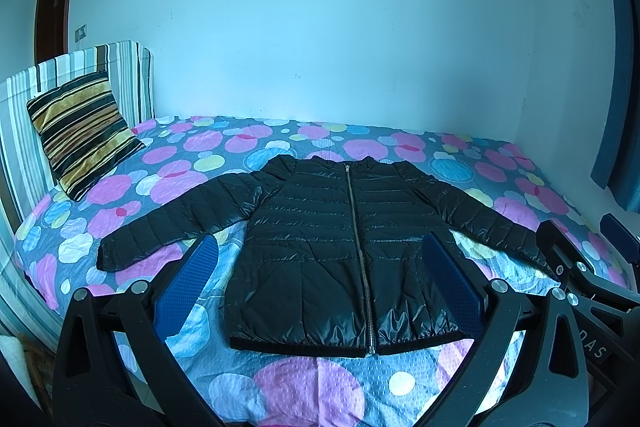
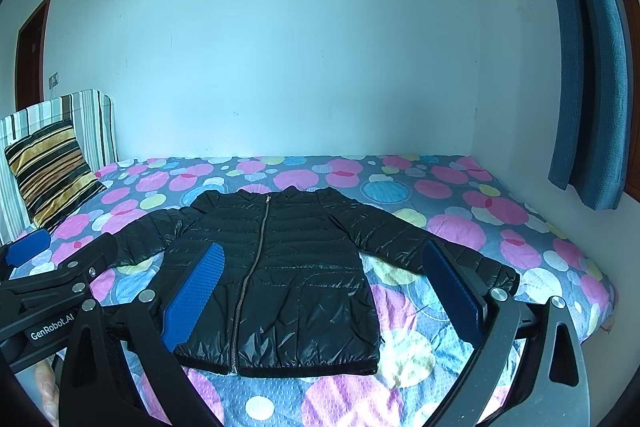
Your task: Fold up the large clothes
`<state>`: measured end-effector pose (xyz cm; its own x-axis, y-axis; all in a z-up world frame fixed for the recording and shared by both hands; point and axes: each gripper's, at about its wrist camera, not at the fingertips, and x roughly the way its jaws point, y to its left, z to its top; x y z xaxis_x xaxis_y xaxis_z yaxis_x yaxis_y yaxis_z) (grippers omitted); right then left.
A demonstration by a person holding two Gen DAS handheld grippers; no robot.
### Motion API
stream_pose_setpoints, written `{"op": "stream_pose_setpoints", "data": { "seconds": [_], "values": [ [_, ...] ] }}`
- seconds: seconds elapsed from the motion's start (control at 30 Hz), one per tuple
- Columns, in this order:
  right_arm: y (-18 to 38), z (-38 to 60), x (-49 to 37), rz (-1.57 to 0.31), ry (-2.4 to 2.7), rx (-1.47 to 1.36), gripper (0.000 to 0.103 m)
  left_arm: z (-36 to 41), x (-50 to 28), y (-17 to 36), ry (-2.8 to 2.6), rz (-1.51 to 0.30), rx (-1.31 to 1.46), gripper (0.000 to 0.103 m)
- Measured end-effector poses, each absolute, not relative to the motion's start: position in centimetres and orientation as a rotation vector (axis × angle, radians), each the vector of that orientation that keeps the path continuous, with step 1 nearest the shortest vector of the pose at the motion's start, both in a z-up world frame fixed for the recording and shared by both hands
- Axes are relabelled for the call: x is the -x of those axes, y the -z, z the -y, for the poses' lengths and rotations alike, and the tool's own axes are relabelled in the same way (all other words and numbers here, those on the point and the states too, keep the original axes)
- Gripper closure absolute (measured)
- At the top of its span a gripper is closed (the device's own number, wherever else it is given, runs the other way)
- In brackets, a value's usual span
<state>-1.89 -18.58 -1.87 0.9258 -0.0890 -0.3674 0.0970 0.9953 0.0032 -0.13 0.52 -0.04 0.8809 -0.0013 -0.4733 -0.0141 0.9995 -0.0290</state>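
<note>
Item: pillow (image 1: pixel 82 135), striped, propped at the bed's (image 1: pixel 280 387) left end against a striped headboard (image 1: pixel 24 123); not part of the job. Item: jacket (image 1: pixel 320 235), black, quilted, zipped shut, lying flat and face up on the dotted bedspread, collar toward the far wall, hem at the near edge, so its long axis along the zip (image 1: pixel 358 247) runs straight away from the viewer. Left sleeve (image 1: pixel 168 223) spread out and down toward the pillow side; right sleeve (image 2: pixel 432 247) spread likewise toward the curtain (image 2: pixel 584 67). Item: left gripper (image 1: pixel 320 291), released, blue pads wide apart, held above the near edge and framing the hem; grasping nothing. Item: right gripper (image 2: pixel 324 291), also released and empty, set just beside its partner and framing the jacket's right half and sleeve. Judgement: each sleeve lies outboard of its own gripper, the left cuff nearer the left hand, the right cuff nearer the right; a first fold likely brings the sleeves inward across the zip line. Nothing folded yet.
</note>
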Motion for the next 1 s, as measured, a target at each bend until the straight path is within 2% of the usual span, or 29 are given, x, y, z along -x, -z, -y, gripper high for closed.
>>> {"op": "stream_pose_setpoints", "data": {
  "seconds": [0.7,1.0],
  "values": [
    [2.4,18.4,1.0,-0.401,0.089,-0.019,0.005,-1.4,-1.4,1.4,0.000,-0.515,0.034,0.002],
    [5.7,22.4,-3.3,-0.523,0.029,-0.212,0.005,-3.4,-5.8,4.1,0.024,-0.593,0.095,0.002]
  ]
}}
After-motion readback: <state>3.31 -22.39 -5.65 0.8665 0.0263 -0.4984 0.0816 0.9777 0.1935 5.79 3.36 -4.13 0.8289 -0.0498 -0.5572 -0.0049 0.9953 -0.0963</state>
